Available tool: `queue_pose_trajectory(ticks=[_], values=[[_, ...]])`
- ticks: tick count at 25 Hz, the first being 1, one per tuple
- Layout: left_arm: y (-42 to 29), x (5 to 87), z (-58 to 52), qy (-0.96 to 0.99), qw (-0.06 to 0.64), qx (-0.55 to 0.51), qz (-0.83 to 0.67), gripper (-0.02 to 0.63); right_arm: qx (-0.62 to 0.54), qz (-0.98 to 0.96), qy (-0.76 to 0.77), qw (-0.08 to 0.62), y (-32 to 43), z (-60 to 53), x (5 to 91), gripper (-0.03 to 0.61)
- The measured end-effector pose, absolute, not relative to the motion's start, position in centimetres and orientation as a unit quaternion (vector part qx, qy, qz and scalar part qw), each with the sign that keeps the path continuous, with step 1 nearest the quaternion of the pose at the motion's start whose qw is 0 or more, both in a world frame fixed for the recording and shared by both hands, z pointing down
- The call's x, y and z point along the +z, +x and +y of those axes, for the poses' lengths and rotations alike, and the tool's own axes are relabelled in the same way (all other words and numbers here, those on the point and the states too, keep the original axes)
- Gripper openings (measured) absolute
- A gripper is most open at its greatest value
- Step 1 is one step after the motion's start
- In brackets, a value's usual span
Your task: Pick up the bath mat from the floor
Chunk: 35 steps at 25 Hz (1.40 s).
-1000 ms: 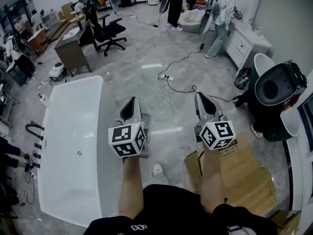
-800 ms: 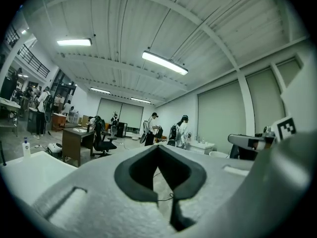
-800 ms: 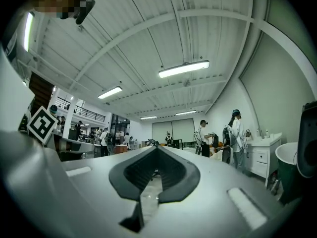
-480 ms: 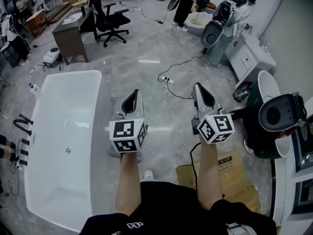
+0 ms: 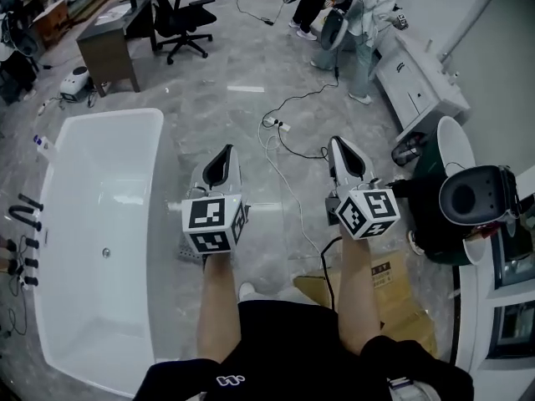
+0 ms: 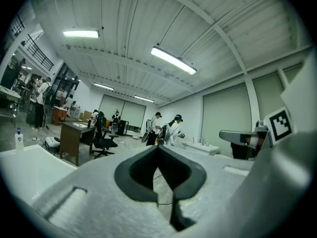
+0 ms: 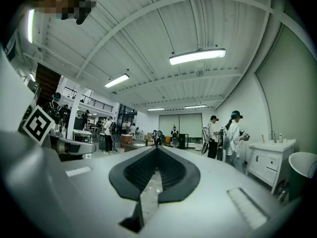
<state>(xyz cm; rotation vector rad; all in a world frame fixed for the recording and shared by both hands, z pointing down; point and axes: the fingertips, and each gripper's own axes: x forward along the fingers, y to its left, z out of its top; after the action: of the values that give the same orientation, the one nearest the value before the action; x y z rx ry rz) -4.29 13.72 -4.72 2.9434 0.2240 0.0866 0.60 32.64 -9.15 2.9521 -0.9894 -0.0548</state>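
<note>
In the head view both grippers are held out level over the grey marble floor. My left gripper (image 5: pixel 224 150) is shut and empty, and so is my right gripper (image 5: pixel 338 142). A strip of the grey textured bath mat (image 5: pixel 191 256) shows on the floor beside the bathtub. The left gripper's marker cube hides the other part of it. In the left gripper view, the left gripper (image 6: pixel 158 147) has its jaws together and points across the room. The right gripper (image 7: pixel 157 148) in its own view does the same. Neither gripper view shows the mat.
A white bathtub (image 5: pixel 58 182) stands on the left. Flattened cardboard (image 5: pixel 397 295) lies at the right front, and a cable (image 5: pixel 284 182) runs across the floor between the grippers. A dark round bin (image 5: pixel 468 199) and white cabinet (image 5: pixel 418 73) are on the right. A desk (image 5: pixel 104 53), a chair (image 5: pixel 180 15) and people (image 5: pixel 359 23) are far back.
Both grippers have moved forward over the floor together, still shut. The bathtub and cardboard have slid back in view, and the mat is now mostly hidden under the left gripper.
</note>
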Motion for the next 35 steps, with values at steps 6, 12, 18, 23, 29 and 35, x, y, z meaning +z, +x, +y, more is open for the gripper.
queue_pose_trajectory(ticks=[6,12,18,23,29,35], values=[[-2.2,-5.4,15.0,0.991,0.089,0.021,0.096,-0.001,-0.026,-0.306,0.952,0.013,1.9,33.9,-9.7,0.005],[1.2,-6.3,16.3,0.992,0.074,0.017,0.096,-0.002,-0.036,-0.298,0.954,0.003,5.6,36.4,-10.0,0.005],[6.9,-6.1,16.1,0.995,0.050,0.019,0.080,-0.002,-0.041,-0.311,0.949,-0.021,12.6,36.5,-9.3,0.005],[14.7,-6.5,16.2,0.997,0.060,0.012,0.055,-0.002,-0.049,-0.320,0.946,-0.020,20.6,37.9,-9.7,0.005],[24.5,-7.3,19.3,0.996,0.066,0.001,0.065,-0.002,-0.051,-0.301,0.952,-0.021,30.7,41.7,-10.7,0.005],[30.2,-7.6,18.7,0.997,0.064,0.002,0.032,-0.002,-0.058,-0.329,0.942,-0.030,38.1,41.0,-11.7,0.005]])
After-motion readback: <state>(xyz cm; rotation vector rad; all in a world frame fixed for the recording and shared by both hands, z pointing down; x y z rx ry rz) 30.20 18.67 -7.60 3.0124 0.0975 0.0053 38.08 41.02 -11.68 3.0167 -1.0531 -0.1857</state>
